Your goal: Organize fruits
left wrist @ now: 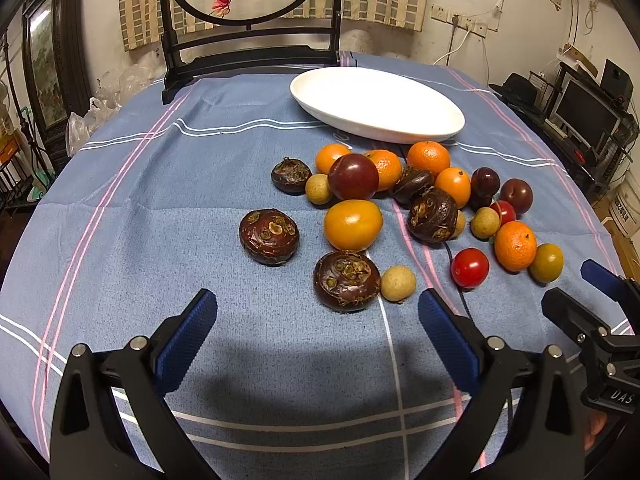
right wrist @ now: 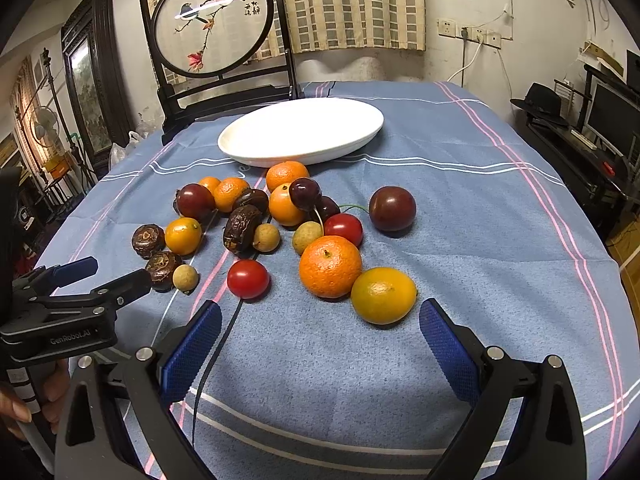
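A pile of fruit lies on the blue cloth: oranges (right wrist: pixel 330 266), a yellow-orange fruit (right wrist: pixel 383 295), cherry tomatoes (right wrist: pixel 248 279), dark plums (right wrist: pixel 392 208), longans (left wrist: pixel 398 283) and brown water chestnuts (left wrist: pixel 346 281). An empty white oval plate (left wrist: pixel 376 104) stands behind the pile, also in the right wrist view (right wrist: pixel 300 132). My left gripper (left wrist: pixel 318 318) is open and empty, just short of the nearest water chestnut. My right gripper (right wrist: pixel 320 324) is open and empty, in front of the orange and the yellow-orange fruit.
A dark wooden stand with a round embroidered screen (right wrist: pixel 212 24) stands at the table's far edge, left of the plate. Plastic bags (left wrist: pixel 92 116) lie off the table's left side. Shelves with a monitor (left wrist: pixel 584 112) stand to the right.
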The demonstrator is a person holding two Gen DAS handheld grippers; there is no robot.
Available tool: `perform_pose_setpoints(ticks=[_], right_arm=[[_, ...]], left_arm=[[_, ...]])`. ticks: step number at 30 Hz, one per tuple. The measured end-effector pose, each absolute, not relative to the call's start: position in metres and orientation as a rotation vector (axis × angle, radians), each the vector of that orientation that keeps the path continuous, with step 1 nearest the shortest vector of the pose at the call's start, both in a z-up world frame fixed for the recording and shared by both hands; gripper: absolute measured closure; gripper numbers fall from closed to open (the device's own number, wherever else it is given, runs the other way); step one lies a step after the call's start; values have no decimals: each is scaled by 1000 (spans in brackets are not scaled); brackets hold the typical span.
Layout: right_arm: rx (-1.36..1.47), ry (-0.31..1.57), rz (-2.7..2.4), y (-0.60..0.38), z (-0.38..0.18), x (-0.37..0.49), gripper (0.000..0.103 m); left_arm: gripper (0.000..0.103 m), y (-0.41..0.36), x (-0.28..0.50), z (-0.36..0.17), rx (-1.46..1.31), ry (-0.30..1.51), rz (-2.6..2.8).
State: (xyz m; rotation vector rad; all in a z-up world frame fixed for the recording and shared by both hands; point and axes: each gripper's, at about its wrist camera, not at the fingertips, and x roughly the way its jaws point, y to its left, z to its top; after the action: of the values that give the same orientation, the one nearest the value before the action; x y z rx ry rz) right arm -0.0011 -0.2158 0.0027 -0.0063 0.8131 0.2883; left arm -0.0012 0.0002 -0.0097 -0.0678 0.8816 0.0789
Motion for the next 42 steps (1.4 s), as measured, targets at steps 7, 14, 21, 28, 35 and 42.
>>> perform_pose_setpoints(ticks=[7,14,21,28,35,42], right_arm=[[-6,813,289,-216,3,-1,3],[-5,813,289,-216,2,-1,3],[-6,813,289,-216,2,-1,3],[-5,814,289,-216,2,-1,3],[1,812,286,-221,1,-5,3],[27,821,323,-228,-3,-4,3]], left_arm=[[4,0,-2,-11,-67,883,77],[4,-1,-2,-11,-66,884,78],[4,-1,-2,-11,-66,884,78],[4,-2,-2,-12,-62,890,73],[4,13,-7,-22,-98,941,14],[6,21,3,-37,-130,1005,-10]])
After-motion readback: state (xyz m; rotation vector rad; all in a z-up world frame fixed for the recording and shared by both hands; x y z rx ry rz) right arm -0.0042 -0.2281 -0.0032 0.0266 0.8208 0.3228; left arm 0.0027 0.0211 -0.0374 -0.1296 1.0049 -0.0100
